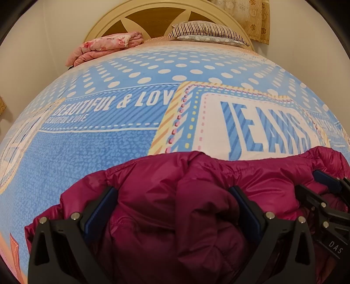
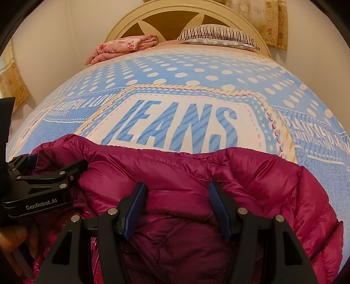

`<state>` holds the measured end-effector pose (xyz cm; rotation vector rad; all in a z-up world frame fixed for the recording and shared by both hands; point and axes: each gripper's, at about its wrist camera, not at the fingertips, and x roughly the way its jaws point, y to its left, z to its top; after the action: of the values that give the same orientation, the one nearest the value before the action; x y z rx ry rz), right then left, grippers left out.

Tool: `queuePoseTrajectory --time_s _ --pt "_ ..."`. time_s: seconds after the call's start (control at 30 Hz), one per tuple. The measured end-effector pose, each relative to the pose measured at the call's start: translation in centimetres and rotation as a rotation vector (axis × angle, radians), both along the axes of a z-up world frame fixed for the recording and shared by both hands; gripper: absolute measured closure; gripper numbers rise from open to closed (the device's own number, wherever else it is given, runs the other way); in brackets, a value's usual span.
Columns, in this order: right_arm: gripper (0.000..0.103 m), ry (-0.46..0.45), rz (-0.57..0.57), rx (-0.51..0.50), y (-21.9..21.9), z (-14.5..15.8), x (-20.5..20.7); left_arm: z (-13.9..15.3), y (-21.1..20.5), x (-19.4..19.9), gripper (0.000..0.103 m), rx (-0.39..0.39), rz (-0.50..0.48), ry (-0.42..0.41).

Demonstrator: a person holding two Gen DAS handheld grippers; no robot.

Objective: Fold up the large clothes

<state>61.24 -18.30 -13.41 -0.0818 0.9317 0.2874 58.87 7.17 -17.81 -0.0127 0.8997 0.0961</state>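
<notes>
**Two grippers set into a magenta down jacket at the foot of a bed**

While both grippers point steeply down at the near end of the bed, a magenta quilted down jacket lies bunched directly beneath and just ahead of them, its long axis running side to side across both views. The left gripper stands wide, its blue pads sunk into the puffed fabric with a thick mound of jacket between them; whether the pads actually press on that mound cannot be told. The right gripper is about half open, and a raised fold of the jacket sits between its blue pads; again, a true pinch is not clear. Seen from the right wrist, the left gripper sits just beside it to the left, held by a hand low in the corner.

Beyond the jacket, further from both grippers, stretches a blue bedsheet printed with white dots and the word JEANS. At the far end are a folded pink floral blanket, a striped pillow and a cream headboard.

Each gripper is equally near the jacket, one per half, so the coming fold likely turns on lifting the near edge and carrying it away toward the headboard.
</notes>
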Motion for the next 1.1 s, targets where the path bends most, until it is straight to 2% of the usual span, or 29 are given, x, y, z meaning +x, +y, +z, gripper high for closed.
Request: queuePoseTrajectory --time_s 0.47,0.57,0.63,0.7,0.73,0.77,0.8,0.9,0.97,1.03,1.1 --pt "0.042 0.000 0.000 0.001 0.0 0.0 0.0 -0.2 0.2 0.3 0.000 -0.003 -0.001 0.008" --pt "0.042 0.004 0.011 -0.038 0.7 0.0 0.1 -0.2 0.3 0.8 0.000 -0.010 -0.008 0.030" --pt "0.042 0.030 0.054 -0.077 1.0 0.6 0.0 0.5 0.8 0.8 0.003 -0.048 -0.033 0.059" --pt "0.042 0.047 0.057 -0.074 -0.1 2.0 -0.8 2.8 2.3 -0.4 0.012 -0.143 -0.023 0.022" --pt "0.042 0.030 0.037 -0.043 -1.4 3.3 -1.8 4.7 3.6 -1.9 0.012 -0.258 -0.031 -0.024" --pt "0.041 0.019 0.029 -0.019 -2.4 4.2 -2.7 6.2 4.5 -3.4 0.010 -0.322 -0.039 -0.069" --pt "0.038 0.011 0.012 -0.001 -4.0 5.3 -4.1 7.6 5.0 -5.0 0.010 -0.347 -0.042 -0.104" --pt "0.037 0.034 -0.015 0.045 -7.9 6.7 -8.7 10.9 5.2 -11.2 0.009 -0.344 -0.072 -0.166" --pt "0.037 0.063 -0.034 0.082 -10.4 7.0 -12.6 12.2 4.0 -15.9 0.000 -0.312 -0.091 -0.192" --pt "0.037 0.081 -0.043 0.105 -12.9 7.2 -17.2 12.6 2.3 -21.8 0.000 -0.264 -0.132 -0.193" --pt "0.037 0.072 -0.053 0.101 -15.1 7.4 -22.4 11.8 2.5 -26.6 0.000 -0.218 -0.172 -0.169"
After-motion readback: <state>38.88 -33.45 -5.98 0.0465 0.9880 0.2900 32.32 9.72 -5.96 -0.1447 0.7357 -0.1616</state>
